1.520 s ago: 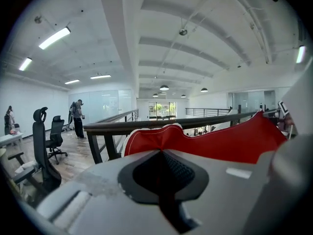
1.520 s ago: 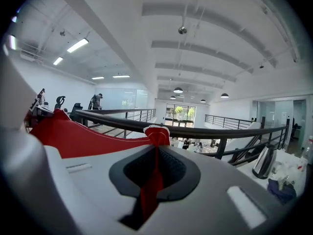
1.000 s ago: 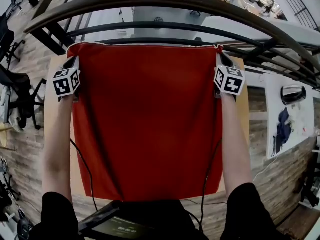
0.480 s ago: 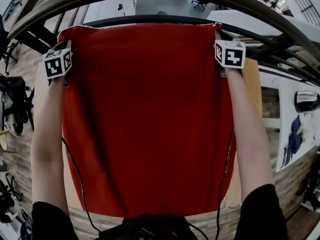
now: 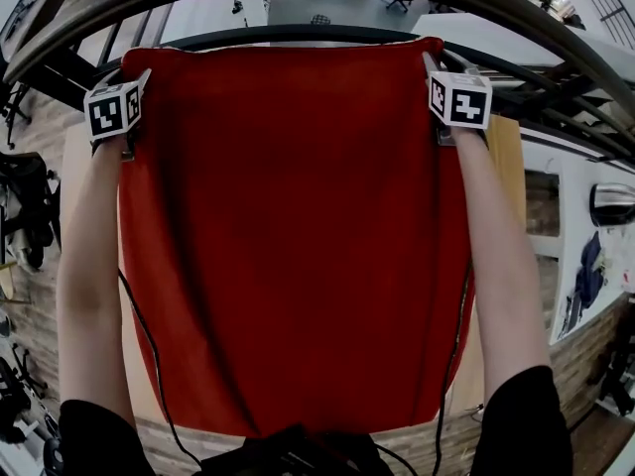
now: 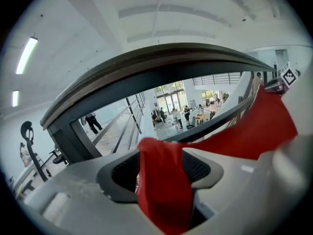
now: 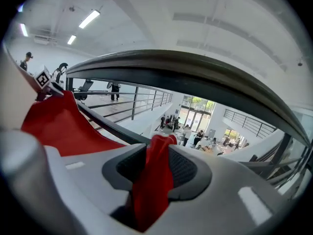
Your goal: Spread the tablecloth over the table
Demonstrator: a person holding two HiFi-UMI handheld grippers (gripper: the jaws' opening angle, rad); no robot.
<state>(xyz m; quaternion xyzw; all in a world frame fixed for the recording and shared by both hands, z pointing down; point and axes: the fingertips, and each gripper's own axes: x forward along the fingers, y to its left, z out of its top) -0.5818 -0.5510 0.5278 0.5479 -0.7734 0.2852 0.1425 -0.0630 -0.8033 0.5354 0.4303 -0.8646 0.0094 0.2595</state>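
Jaws of the left gripper [image 6: 161, 166] have just been opening and now stand apart. A bunched corner of the red cloth [image 5: 298, 236] sits loose between the pads, not pinched. The right gripper [image 7: 156, 169] is the same: jaws just opened and spread, with the other far corner loose between them. The cloth covers most of the table [image 5: 503, 167]. Both grippers are at the table's far edge, near the railing [image 5: 298, 36].

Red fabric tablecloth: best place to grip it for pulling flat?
The red fabric tablecloth is probably best pinched at its far corners, each from its outer side. There the hem gives a short, bunched tab, and pulling both apart keeps the far edge straight.
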